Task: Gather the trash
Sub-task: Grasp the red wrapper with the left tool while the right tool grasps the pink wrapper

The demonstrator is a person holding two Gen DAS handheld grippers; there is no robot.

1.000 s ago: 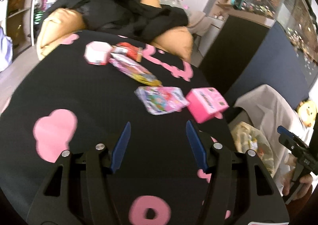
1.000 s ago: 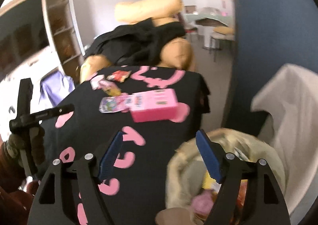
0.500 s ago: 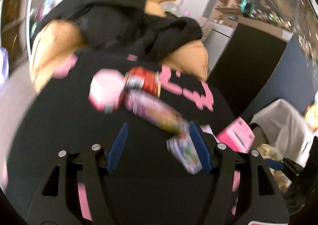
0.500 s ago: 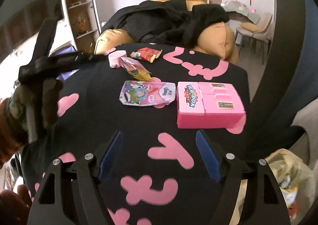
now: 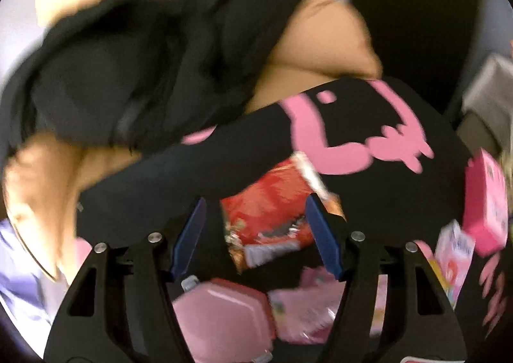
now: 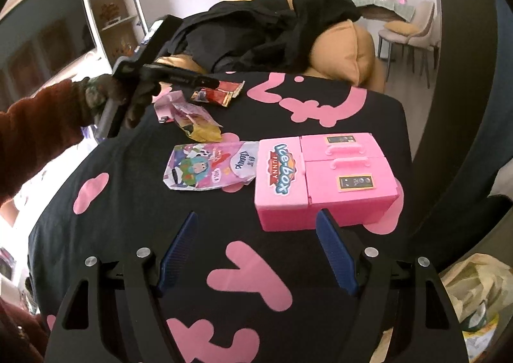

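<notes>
My left gripper (image 5: 255, 206) is open, its blue fingers on either side of a red snack wrapper (image 5: 272, 212) that lies on the black table with pink shapes (image 5: 359, 125). The right wrist view shows that gripper (image 6: 208, 84) over the red wrapper (image 6: 218, 94) at the table's far side. Near it lie a pink wrapper (image 6: 166, 103), a yellow-pink wrapper (image 6: 197, 122) and a cartoon pouch (image 6: 208, 170). My right gripper (image 6: 256, 222) is open and empty, above the table in front of the pink toy ice-box (image 6: 327, 177).
A trash bag (image 6: 474, 295) with wrappers sits off the table's right edge. Orange cushions (image 6: 346, 52) draped with black clothing (image 6: 256, 32) lie behind the table. A shelf unit (image 6: 109, 0) stands at the left. A pink hexagonal box (image 5: 221, 321) lies under the left gripper.
My left gripper has moved forward across the table to the red wrapper, which now lies between its fingers. My right gripper has swung from the trash bag back over the table.
</notes>
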